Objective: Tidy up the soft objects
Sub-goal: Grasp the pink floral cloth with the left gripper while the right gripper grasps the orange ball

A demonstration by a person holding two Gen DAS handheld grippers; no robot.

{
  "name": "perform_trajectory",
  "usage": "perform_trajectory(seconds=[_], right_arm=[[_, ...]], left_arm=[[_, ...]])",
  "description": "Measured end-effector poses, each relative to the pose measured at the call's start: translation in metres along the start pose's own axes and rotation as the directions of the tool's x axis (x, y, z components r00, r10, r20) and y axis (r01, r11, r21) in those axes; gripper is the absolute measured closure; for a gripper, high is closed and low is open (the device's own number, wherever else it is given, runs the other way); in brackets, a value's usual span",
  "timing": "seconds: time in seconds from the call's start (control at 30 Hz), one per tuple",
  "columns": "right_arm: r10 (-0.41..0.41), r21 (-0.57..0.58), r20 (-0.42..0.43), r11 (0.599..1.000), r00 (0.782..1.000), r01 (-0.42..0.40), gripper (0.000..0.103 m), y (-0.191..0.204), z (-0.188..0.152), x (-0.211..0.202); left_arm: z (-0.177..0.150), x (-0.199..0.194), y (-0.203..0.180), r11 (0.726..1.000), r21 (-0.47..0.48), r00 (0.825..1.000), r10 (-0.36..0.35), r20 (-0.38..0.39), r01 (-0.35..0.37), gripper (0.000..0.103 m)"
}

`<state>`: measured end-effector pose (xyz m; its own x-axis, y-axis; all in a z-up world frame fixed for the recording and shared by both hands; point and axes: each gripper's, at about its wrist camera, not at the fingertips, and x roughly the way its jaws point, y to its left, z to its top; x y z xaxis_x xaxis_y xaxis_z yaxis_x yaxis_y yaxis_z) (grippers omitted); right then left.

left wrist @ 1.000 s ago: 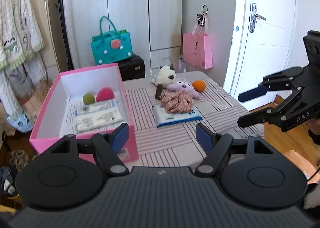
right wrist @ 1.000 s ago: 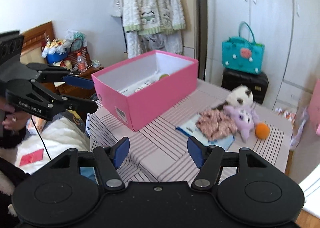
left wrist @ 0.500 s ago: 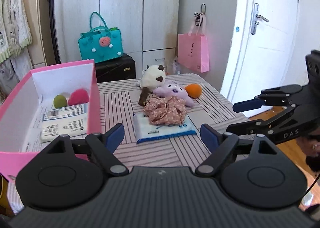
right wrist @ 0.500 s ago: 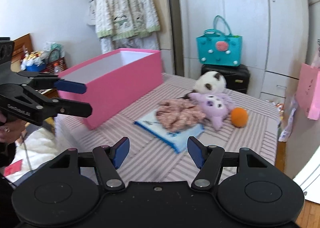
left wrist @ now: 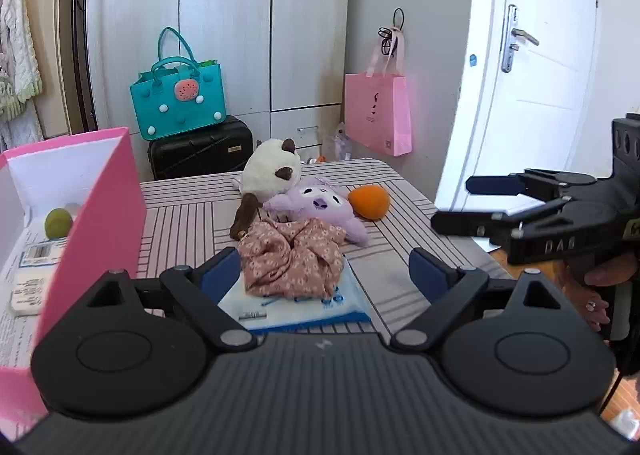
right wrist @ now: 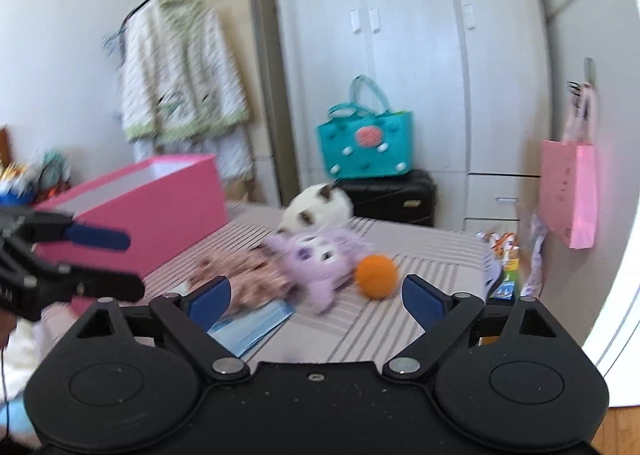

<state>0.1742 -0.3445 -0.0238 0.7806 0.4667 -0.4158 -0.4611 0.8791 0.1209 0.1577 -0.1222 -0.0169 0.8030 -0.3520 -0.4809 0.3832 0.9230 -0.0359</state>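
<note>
Currently both of mine are off the bench (left wrist: 184,215), nothing held. Left hand-held gripper (left wrist: 324,275): jaws spread wide and opening, floral cloth bundle (left wrist: 292,259) framed between the blue pads, pads not touching it. Right hand-held gripper (right wrist: 316,295): jaws also wide and opening, nothing pressed between them; its view is motion-blurred.

Soft items sit clustered mid-bench on the striped cover:
- Floral cloth bundle, crumpled, lies on top of a flat blue-and-white pack (left wrist: 296,307). Pack's long axis runs roughly left-right in the left wrist view.
- Purple plush (left wrist: 316,211) just behind the bundle, touching it, lying on its back, face up. Long axis runs diagonally, head toward far left, a limb trailing toward near right.
- White plush with brown ears (left wrist: 272,171) behind the purple one, touching it; its brown tail or limb hangs down toward the bundle.
- Orange ball (left wrist: 368,201) just right of the purple plush, round, no axis to speak of.

Pink box (left wrist: 100,215) stands open at the bench's left side, long axis running away from me. Inside: a green ball (left wrist: 58,223) at the far end, plus white labelled packs (left wrist: 28,275) flat on the floor of the box.

In the left view the right hand-held gripper hangs beyond the bench's right edge, fingers pointing left toward the toys.
</note>
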Motion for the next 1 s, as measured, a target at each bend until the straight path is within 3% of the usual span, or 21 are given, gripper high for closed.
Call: perform_trajectory(seconds=[0.2,0.3,0.37,0.43,0.6,0.8,0.9,1.0], right_arm=[[-0.057,0.072,0.084,0.996,0.995,0.051,0.008,-0.035,-0.002,0.016],[-0.041,0.099,0.05,0.994,0.998,0.036,0.008,-0.048,0.004,0.029],[0.028,0.117,0.02,0.993,0.999,-0.03,0.008,-0.057,0.009,0.036],[0.071,0.127,0.006,0.989,0.997,-0.071,0.008,-0.062,0.012,0.041],[0.057,0.093,-0.036,0.994,0.998,-0.053,0.008,-0.061,0.018,0.059],[0.025,0.055,-0.083,0.998,0.996,-0.021,0.01,-0.062,0.02,0.082],[0.012,0.06,-0.102,0.998,0.995,-0.006,0.01,-0.065,0.02,0.094],[0.011,0.081,-0.125,0.997,0.992,-0.001,0.019,-0.07,0.019,0.105]], left_arm=[[0.003,0.033,0.003,0.998,-0.053,0.999,0.036,-0.021,-0.037,0.01],[0.004,0.048,0.006,0.994,-0.074,0.996,0.078,-0.04,-0.081,0.01],[0.002,0.057,0.003,0.988,-0.05,0.989,0.142,-0.031,-0.143,0.01],[0.002,0.067,0.001,0.988,-0.023,0.987,0.154,-0.05,-0.156,0.01],[0.003,0.082,0.006,0.99,-0.065,0.988,0.119,-0.096,-0.126,0.01],[0.003,0.096,0.004,0.978,-0.023,0.974,0.203,-0.103,-0.206,0.01],[0.002,0.102,0.008,0.981,-0.035,0.975,0.186,-0.125,-0.192,0.012],[0.001,0.104,0.01,0.982,-0.038,0.975,0.181,-0.131,-0.187,0.019]])
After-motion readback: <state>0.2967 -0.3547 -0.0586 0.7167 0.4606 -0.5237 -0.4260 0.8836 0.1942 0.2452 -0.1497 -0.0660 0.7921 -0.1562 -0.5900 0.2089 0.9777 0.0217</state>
